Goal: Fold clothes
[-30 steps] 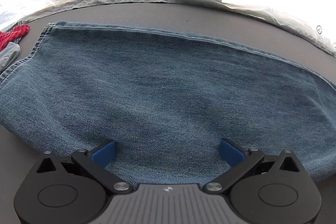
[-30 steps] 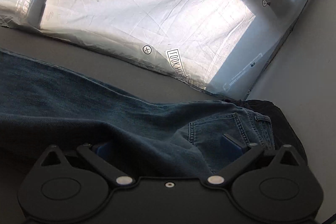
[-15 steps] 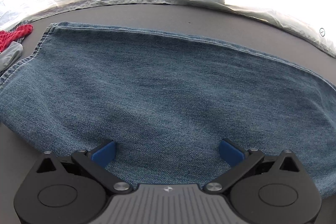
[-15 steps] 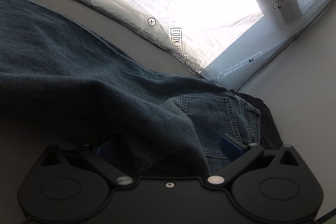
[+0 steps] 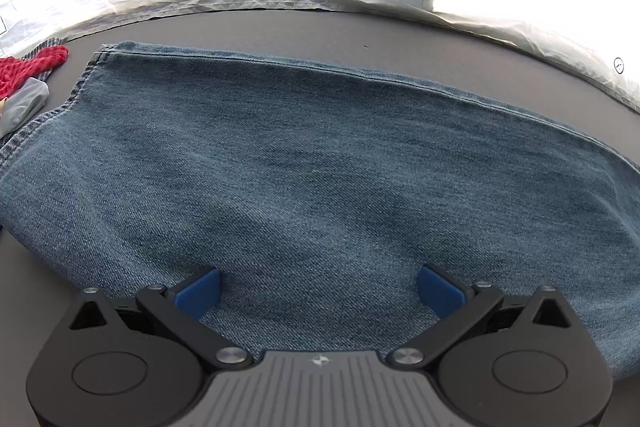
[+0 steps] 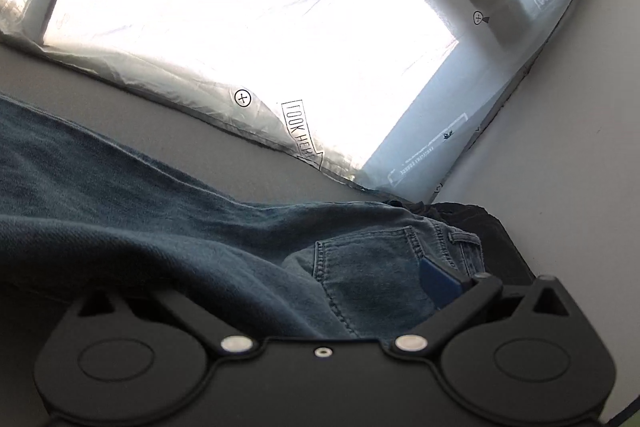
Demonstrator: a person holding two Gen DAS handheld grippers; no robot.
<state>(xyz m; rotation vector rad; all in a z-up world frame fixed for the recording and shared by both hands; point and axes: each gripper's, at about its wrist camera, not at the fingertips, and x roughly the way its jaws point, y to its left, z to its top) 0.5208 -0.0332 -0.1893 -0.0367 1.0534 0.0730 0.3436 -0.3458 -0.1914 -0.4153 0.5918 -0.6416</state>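
Observation:
Blue jeans (image 5: 320,163) lie spread across a grey table. In the left wrist view the leg part fills the frame, hem at the far left. My left gripper (image 5: 319,289) is open, its blue pads resting on the denim near its front edge. In the right wrist view the jeans (image 6: 168,227) show the back pocket (image 6: 368,263) and waistband end. My right gripper (image 6: 320,283) is open over the denim by the pocket; its right blue pad (image 6: 438,283) shows, and raised denim hides the left pad.
A red garment (image 5: 28,71) and a grey one (image 5: 24,103) lie at the far left. A dark garment (image 6: 492,239) lies under the waistband by the white wall (image 6: 560,147). Crinkled plastic sheeting (image 6: 260,115) over a bright window borders the table's far edge.
The left gripper has barely moved; the jeans sit slightly lower in its view. The right gripper has tilted and shifted over the pocket end, and a denim fold now hides its left pad.

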